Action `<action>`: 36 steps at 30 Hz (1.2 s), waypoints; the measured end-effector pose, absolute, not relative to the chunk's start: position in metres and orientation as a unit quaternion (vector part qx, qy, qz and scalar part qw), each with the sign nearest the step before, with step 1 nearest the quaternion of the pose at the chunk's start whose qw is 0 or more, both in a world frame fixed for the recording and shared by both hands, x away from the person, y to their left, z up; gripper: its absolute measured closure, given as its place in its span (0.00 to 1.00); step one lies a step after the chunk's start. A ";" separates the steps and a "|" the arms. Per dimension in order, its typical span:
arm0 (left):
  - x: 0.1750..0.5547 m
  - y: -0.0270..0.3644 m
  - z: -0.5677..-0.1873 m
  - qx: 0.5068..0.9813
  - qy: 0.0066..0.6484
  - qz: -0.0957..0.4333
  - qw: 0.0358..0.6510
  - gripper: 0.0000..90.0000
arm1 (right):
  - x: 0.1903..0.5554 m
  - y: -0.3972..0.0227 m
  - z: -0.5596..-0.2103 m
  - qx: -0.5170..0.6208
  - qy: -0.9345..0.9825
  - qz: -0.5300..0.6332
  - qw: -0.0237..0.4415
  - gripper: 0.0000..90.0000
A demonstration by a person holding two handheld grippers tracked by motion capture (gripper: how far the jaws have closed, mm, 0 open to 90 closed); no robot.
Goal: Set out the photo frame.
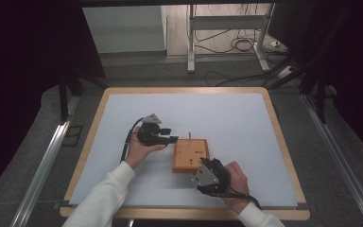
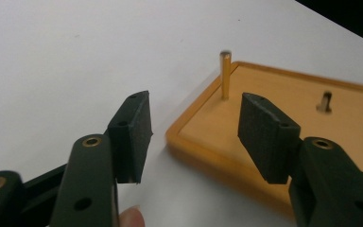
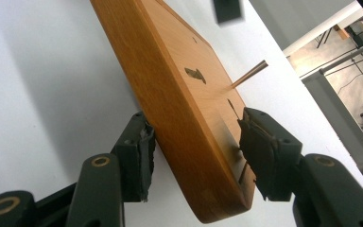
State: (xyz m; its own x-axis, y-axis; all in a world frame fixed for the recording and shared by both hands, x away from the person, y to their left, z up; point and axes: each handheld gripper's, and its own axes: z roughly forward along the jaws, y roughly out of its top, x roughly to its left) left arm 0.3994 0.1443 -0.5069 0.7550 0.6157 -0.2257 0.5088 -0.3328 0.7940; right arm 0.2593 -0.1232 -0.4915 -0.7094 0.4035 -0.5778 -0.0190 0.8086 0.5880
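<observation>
One wooden block (image 1: 190,154) lies flat on the white table (image 1: 123,113), near the front and a bit right of the middle. It is orange-brown, with a raised edge all around. One thin gold peg (image 2: 225,74) stands straight up in its far left corner. The top also has a few small dark holes; how many is hard to tell. The right gripper (image 1: 207,166) is at the block's near right corner. Its two jaws sit on either side of the block's edge, very close to the wood, but whether they squeeze it I cannot tell. It looks like this one is there to keep the block from sliding. The left gripper (image 1: 169,134) is just left of the block, pointing at the peg. Its jaws are wide apart and have nothing between them. I think the peg has just been put in, or is about to be pulled out. Next, the left gripper would have to line its jaws up around the peg before closing. There are two grippers and two hands.
</observation>
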 end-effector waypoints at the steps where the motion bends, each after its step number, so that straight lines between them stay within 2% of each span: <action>1: 0.395 0.151 -0.508 0.813 0.348 0.063 0.462 0.47 | 0.260 -0.123 -0.491 0.111 0.878 0.289 0.364 0.52; 11: 0.367 0.189 -0.521 0.813 0.363 0.063 0.450 0.44 | 0.264 -0.122 -0.486 0.114 0.879 0.290 0.360 0.53; 20: 0.355 0.197 -0.524 0.820 0.359 0.080 0.440 0.44 | 0.273 -0.121 -0.474 0.109 0.886 0.282 0.351 0.56; 36: 0.351 0.202 -0.529 0.819 0.365 0.075 0.436 0.43 | 0.298 -0.119 -0.446 0.113 0.894 0.277 0.335 0.65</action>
State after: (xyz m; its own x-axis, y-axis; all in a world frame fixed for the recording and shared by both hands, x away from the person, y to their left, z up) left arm 0.3514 0.2016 -0.5288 0.7221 0.6633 -0.1966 0.5333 -0.3526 0.7689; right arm 0.2980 -0.1189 -0.4464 -0.7506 0.3874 -0.5353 0.0166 0.8209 0.5708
